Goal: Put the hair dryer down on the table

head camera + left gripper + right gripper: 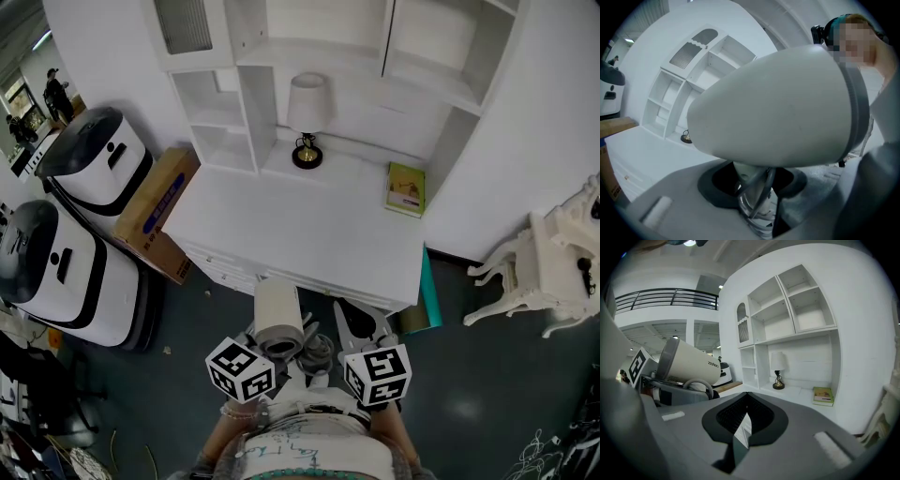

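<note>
The hair dryer [278, 312] is up in the air, well short of the lamp [307, 117] and on the near side of the table [309, 225] that the lamp stands on, not yet over its top. The left gripper [281, 347] has its tongs clamped on the dryer's handle, just under the fat white barrel, with the nose pointing toward the lamp. The right gripper [354, 317] sits just beside it, on the side away from the lamp's nearest shelves, its tongs pressed together on nothing.

From here the dryer looks like a hard, smooth plastic shell: stiff, fairly light, but top-heavy, so I'd guess it wants to swing round in that grip. The handle seems the right place to hold; the barrel is too wide and slick. A grey cord [697, 384] loops by the handle and could snag as the dryer goes down. The bare stretch in front of the lamp looks roomy enough.
</note>
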### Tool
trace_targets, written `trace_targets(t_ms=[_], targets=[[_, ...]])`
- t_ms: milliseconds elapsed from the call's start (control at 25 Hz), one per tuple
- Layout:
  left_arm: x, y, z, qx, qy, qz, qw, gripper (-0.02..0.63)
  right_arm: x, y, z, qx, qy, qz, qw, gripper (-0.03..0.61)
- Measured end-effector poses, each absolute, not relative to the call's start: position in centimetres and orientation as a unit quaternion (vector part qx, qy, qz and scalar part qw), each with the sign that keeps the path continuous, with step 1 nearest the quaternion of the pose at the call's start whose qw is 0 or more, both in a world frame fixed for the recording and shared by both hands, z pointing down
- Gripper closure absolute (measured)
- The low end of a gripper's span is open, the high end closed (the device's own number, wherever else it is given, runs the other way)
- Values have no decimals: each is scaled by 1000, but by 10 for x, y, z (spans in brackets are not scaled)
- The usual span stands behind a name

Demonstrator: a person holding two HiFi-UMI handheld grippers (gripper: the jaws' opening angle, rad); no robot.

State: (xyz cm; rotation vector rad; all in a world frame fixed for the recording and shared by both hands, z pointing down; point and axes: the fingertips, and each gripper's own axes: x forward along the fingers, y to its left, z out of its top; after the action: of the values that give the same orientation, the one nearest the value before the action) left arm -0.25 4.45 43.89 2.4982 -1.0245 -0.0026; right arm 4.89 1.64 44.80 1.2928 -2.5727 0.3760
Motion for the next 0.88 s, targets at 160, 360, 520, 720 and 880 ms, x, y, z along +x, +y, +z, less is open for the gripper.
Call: trace_targets(t_ms=[160,360,520,720,880], targets=[[-6,32,438,907,-360,3,219,440,46,2,445,452,-875,127,114,551],[-15,12,439,911,-350,7,219,442,35,-19,446,460,-871,130,111,551],[-29,-5,440,913,-345,12,217,442,22,-35,446,464,-869,130,110,551],[-37,-28,437,918,-331,9,218,442,15,-55,446,477,-862,132,109,551],[-40,-43,440,923,-316,15,218,442,10,-68,447,487,-856,134,109,551]])
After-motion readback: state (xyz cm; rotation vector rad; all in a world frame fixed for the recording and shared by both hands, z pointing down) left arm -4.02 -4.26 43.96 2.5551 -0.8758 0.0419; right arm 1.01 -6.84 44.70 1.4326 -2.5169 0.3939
